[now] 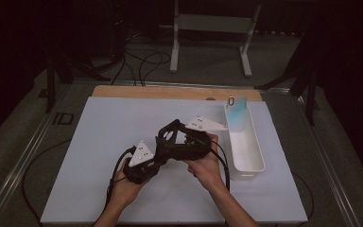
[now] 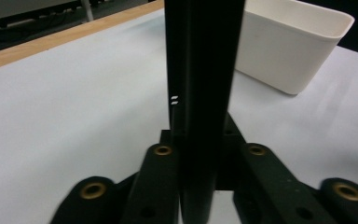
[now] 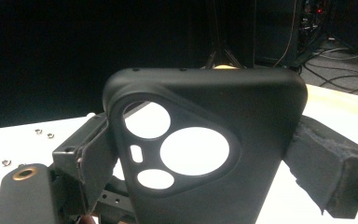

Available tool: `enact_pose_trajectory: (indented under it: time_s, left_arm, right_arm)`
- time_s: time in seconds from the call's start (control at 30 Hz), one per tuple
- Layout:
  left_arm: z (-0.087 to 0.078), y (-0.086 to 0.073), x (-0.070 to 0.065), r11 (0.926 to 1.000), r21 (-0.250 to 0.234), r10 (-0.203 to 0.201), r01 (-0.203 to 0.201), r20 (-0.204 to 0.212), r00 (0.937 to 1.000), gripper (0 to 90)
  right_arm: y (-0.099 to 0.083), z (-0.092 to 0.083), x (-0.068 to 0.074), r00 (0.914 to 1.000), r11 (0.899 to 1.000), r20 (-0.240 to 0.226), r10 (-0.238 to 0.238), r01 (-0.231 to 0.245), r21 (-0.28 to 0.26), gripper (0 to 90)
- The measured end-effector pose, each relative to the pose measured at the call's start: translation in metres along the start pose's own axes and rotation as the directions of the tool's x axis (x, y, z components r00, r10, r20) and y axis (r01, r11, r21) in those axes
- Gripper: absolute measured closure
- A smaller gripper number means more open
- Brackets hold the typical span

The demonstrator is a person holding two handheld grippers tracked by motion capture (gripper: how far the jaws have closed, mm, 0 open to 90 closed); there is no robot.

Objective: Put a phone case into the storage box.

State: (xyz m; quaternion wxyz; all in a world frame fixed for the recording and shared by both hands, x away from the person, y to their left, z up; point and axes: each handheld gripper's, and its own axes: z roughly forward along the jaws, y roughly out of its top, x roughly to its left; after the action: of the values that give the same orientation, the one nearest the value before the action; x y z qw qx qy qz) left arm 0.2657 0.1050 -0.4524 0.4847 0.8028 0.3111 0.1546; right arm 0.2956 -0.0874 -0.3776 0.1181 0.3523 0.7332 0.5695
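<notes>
A black phone case (image 1: 170,136) with round camera cutouts is held up over the middle of the white mat (image 1: 94,142). My left gripper (image 1: 157,157) comes from the lower left and is shut on the case; in the left gripper view the case (image 2: 200,93) stands edge-on between the jaws. My right gripper (image 1: 182,144) comes from the right. In the right gripper view the case (image 3: 205,149) faces the camera with a jaw pressed against each side, so it is shut on it too.
A long white bin (image 1: 260,161) stands right of the hands, with a pale teal item (image 1: 237,114) at its far end; the bin (image 2: 289,51) also appears in the left gripper view. The wooden table edge (image 1: 170,92) lies beyond the mat. Cables and a stand (image 1: 212,23) are on the floor behind.
</notes>
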Motion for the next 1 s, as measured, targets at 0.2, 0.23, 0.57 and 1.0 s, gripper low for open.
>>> enact_pose_trajectory:
  time_s: [0.2,0.23,0.57,1.0]
  left_arm:
    - [-0.004,0.001,0.003,0.9998,-0.017,0.006,-0.006,0.003,1.0000,58.1]
    - [-0.006,0.001,0.004,0.9997,-0.025,-0.003,0.003,-0.006,1.0000,53.0]
    - [-0.016,0.000,0.013,0.9971,-0.066,-0.039,0.040,0.013,0.9992,1.5]
    - [-0.033,-0.011,0.030,0.9937,-0.103,-0.050,0.043,-0.067,0.9965,0.4]
  right_arm:
    - [0.000,0.001,0.002,1.0000,1.000,-0.002,-0.006,0.006,0.008,14.3]
    - [0.000,0.001,0.002,1.0000,1.000,-0.002,-0.008,0.008,0.008,14.3]
    - [0.000,0.000,0.001,0.9999,1.000,-0.001,-0.016,0.016,0.005,14.2]
    - [0.002,-0.007,-0.003,0.9998,1.000,0.015,-0.014,0.014,-0.004,14.2]
